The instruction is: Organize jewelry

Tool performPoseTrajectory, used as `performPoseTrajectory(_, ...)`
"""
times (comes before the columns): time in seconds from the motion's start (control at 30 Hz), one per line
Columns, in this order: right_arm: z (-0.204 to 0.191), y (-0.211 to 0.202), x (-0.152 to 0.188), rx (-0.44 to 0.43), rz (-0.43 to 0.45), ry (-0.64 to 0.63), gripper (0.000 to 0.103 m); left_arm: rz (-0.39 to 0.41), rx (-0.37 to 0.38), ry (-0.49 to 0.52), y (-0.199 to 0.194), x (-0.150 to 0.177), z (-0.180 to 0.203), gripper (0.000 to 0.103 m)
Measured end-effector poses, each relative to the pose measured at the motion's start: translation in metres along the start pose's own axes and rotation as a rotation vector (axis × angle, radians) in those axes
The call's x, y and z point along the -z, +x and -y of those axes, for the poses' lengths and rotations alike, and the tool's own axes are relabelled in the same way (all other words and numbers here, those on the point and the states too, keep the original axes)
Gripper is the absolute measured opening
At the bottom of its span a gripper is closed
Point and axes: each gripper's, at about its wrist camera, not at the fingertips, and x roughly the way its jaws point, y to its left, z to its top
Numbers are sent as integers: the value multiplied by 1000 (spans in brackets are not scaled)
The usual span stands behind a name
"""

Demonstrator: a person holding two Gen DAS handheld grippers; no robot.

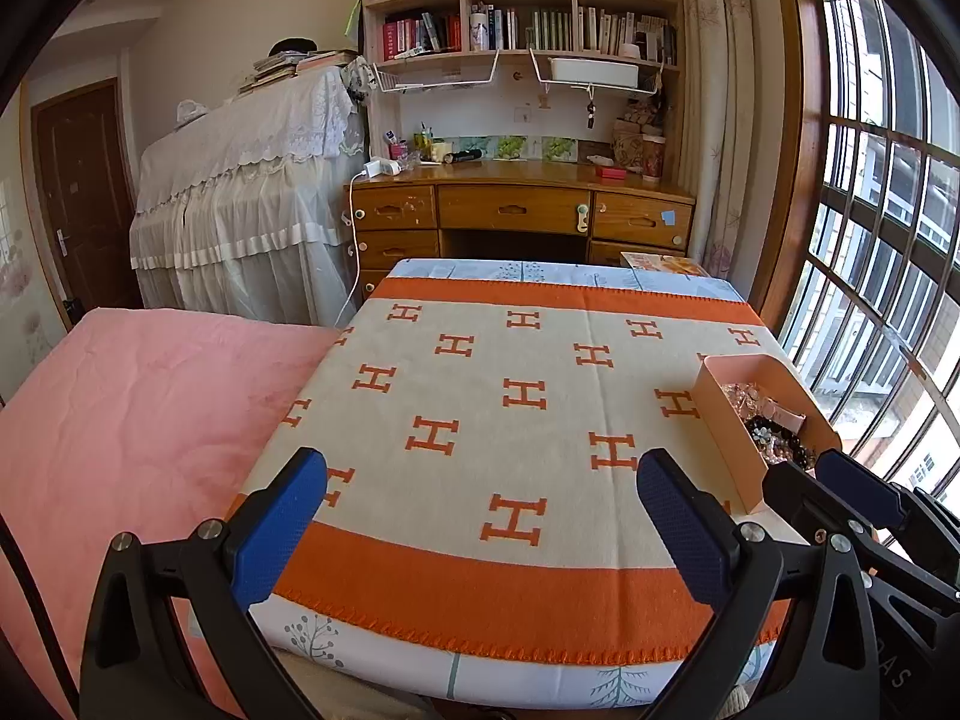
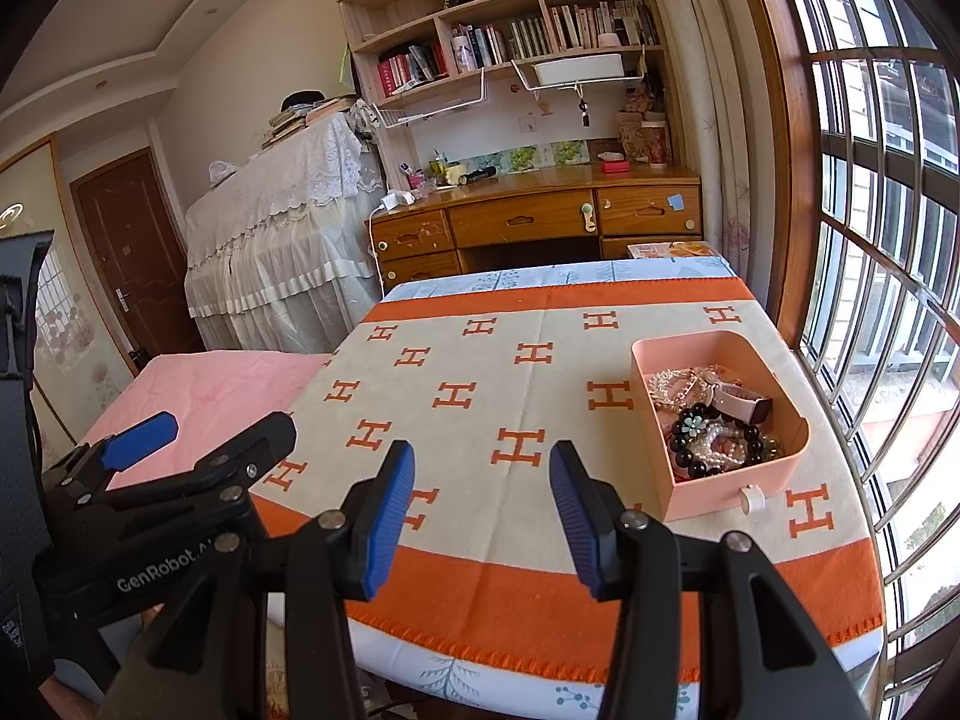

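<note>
A pink open box sits on the right side of the table, on a cream and orange H-pattern blanket. It holds a heap of jewelry: dark bead bracelets, pearl strands and a pink-strapped watch. The box also shows in the left wrist view. My right gripper is open and empty, above the table's near edge, left of the box. My left gripper is open wide and empty, above the near edge. It appears at the left of the right wrist view.
A pink bed adjoins the table on the left. A wooden desk with bookshelves stands beyond the table's far edge. A barred window runs along the right. A lace-covered piano stands at back left.
</note>
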Motion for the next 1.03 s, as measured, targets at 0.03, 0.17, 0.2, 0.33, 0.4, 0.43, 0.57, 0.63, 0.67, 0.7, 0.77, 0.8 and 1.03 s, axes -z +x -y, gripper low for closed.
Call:
performPoseTrajectory(0.03,0,0,0,1,0,0,48,0,0,0,0,0,0,102)
performPoseTrajectory(0.17,0,0,0,0,-1,1,48,-3,1,-1,0,1,0,102)
performPoseTrajectory(0.2,0,0,0,1,-2,1,48,-2,2,-1,0,0,0,102)
performPoseTrajectory(0.33,0,0,0,1,-1,1,48,-2,2,-2,0,1,-1,102)
performPoseTrajectory(0.4,0,0,0,1,0,1,48,-2,2,-2,0,1,-1,102)
performPoseTrajectory(0.43,0,0,0,1,0,1,48,-3,2,-2,0,1,-1,102)
performPoseTrajectory(0.57,0,0,0,0,-1,2,48,-2,1,-2,0,1,-2,102)
performPoseTrajectory(0.63,-1,0,0,1,-1,1,48,-3,3,-3,0,1,-2,102)
performPoseTrajectory(0.67,0,0,0,1,0,2,48,-4,3,-2,0,0,-2,102)
performPoseTrajectory(0.7,-1,0,0,2,0,2,48,-4,3,-2,0,1,-2,102)
performPoseTrajectory(0.77,0,0,0,2,-2,2,48,-5,2,-2,1,1,-2,102)
performPoseTrajectory(0.8,-1,0,0,2,-2,2,48,-6,3,-2,1,0,-2,102)
performPoseTrajectory(1.03,-1,1,2,3,-5,2,48,-21,6,-11,0,8,-5,102)
